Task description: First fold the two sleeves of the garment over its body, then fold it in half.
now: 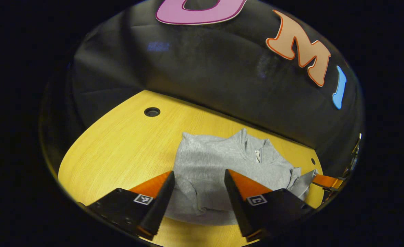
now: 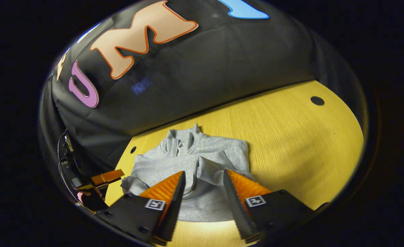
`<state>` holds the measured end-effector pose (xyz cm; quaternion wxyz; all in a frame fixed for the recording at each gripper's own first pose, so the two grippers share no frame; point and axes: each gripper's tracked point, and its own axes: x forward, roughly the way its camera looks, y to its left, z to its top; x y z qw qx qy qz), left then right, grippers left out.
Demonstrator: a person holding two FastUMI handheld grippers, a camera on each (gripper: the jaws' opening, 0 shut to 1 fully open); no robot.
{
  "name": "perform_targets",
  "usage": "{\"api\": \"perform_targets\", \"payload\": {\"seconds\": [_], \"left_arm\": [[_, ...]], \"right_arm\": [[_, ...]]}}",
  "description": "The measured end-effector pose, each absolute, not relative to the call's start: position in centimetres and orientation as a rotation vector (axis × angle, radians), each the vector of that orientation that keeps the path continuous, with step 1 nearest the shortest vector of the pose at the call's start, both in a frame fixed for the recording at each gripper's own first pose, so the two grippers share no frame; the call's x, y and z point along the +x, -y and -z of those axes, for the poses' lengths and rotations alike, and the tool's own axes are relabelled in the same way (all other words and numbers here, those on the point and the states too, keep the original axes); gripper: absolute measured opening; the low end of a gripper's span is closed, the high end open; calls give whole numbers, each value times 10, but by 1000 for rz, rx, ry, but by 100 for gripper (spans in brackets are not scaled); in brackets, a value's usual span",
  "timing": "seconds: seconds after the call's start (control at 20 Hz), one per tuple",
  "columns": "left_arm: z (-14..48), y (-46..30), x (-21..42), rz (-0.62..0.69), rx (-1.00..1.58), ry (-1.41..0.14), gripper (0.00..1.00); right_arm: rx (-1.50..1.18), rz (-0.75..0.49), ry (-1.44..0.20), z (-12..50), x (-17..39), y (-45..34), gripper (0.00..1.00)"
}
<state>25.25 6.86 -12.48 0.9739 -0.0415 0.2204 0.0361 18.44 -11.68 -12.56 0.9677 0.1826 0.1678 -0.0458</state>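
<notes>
- I am holding my left gripper wide apart, gripping nothing, above the garment
- My right gripper is also gaping wide
- The grey garment is lying on the yellow table, sleeves bunched over its body

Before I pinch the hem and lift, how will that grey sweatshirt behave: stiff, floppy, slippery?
Likely floppy: the grey sweatshirt already lies in soft folds and wrinkles on the wooden table, so a lifted edge should drape and sag. The knit looks thick, so probably some weight for cloth. Pushed, it would likely bunch rather than slide flat. Both tongs, left and right, hover open above it.
</notes>
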Motion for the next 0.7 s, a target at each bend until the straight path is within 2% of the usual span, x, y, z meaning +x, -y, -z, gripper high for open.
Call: {"api": "perform_targets", "payload": {"seconds": [0.05, 0.1, 0.15, 0.3, 0.35, 0.45, 0.5, 0.55, 0.7], "left_arm": [[118, -71, 252, -77, -70, -427, 91], [109, -70, 248, -72, -57, -412, 93], [101, -68, 242, -61, -52, -401, 93], [77, -60, 217, -21, -54, -374, 94], [67, -58, 206, -4, -51, -368, 93], [52, -54, 181, 30, -25, -356, 94], [45, -52, 167, 49, -8, -345, 94], [37, -50, 153, 62, 10, -330, 94], [26, -46, 106, 90, 56, -312, 93]], "right_arm": [[355, 84, -317, 118, 182, 115, 81], [338, 85, -302, 111, 177, 114, 89], [318, 83, -290, 106, 171, 112, 87], [245, 62, -263, 86, 141, 100, 89], [217, 52, -250, 77, 129, 95, 96], [150, 31, -223, 64, 102, 83, 97], [124, 28, -211, 59, 89, 79, 92], [113, 24, -200, 56, 75, 72, 98], [104, 16, -176, 49, 33, 53, 98]]}}
